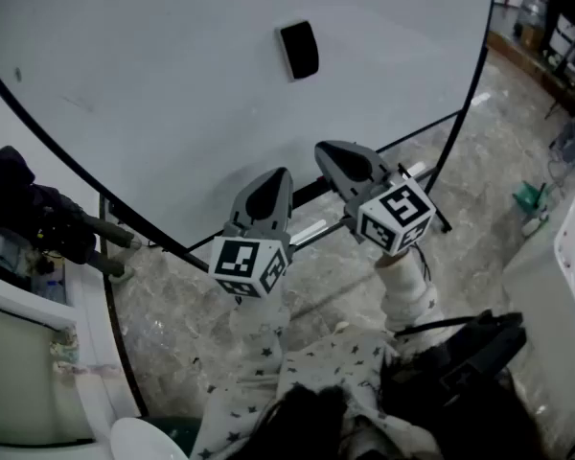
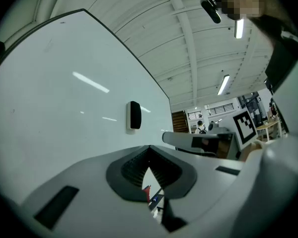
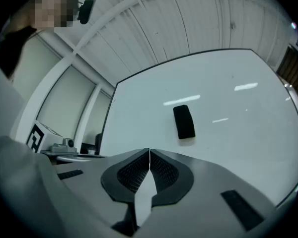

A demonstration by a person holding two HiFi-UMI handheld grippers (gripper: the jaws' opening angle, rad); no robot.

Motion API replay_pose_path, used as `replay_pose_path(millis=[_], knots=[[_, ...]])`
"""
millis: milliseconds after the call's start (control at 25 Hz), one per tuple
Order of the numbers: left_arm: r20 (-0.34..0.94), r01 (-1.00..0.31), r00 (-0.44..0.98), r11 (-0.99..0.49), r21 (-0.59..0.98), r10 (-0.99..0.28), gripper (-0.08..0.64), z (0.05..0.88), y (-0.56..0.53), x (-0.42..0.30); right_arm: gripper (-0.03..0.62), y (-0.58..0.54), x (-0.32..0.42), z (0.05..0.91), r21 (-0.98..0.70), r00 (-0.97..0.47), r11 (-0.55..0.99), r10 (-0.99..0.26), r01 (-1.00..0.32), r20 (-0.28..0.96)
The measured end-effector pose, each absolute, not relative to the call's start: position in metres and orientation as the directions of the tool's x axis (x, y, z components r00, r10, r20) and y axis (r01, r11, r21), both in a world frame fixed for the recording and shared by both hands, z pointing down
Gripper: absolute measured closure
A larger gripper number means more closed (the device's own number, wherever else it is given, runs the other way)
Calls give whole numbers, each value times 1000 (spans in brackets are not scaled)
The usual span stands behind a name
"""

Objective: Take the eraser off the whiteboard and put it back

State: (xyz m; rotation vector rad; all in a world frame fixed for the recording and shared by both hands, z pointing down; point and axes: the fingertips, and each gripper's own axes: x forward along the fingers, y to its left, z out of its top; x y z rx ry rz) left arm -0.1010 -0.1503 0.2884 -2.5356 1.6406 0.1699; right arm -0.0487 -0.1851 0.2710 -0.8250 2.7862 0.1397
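While eraser (image 1: 298, 50) sits on whiteboard (image 1: 172, 84), left tool (image 2: 149, 148) and right tool (image 3: 149, 150) closed (both empty), apart from it

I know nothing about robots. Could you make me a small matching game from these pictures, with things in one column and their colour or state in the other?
Things:
1. eraser
2. whiteboard
3. right hand-held gripper
4. floor

Descriptions:
A. grey, marbled
B. black, sitting on the board's face
C. white, with a thin dark frame
D. jaws shut, nothing between them

Pairs: 1-B, 2-C, 3-D, 4-A
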Motion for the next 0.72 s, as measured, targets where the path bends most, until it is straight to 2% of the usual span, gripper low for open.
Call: replay_pose_path(millis=[280, 320, 360, 400, 560, 720], knots=[[-159, -906, 421, -421, -34, -893, 558, 271, -178, -107, 580, -236, -47, 217, 140, -741, 747, -583, -650, -334], [-157, -906, 421, -421, -37, -893, 560, 268, -183, -109, 490, -243, -49, 211, 129, -735, 747, -581, -652, -350], [-156, -905, 424, -423, -40, -892, 559, 265, -186, -111, 453, -249, -49, 205, 120, -728, 746, -580, -655, -366], [-155, -903, 428, -427, -44, -890, 559, 262, -189, -111, 451, -254, -49, 200, 119, -719, 740, -581, -662, -381], [-162, -896, 443, -440, -59, -882, 559, 247, -198, -110, 342, -269, -47, 176, 151, -684, 696, -601, -702, -412], [-167, -886, 463, -460, -57, -871, 560, 237, -219, -126, 316, -296, -70, 163, 181, -666, 658, -629, -731, -401]])
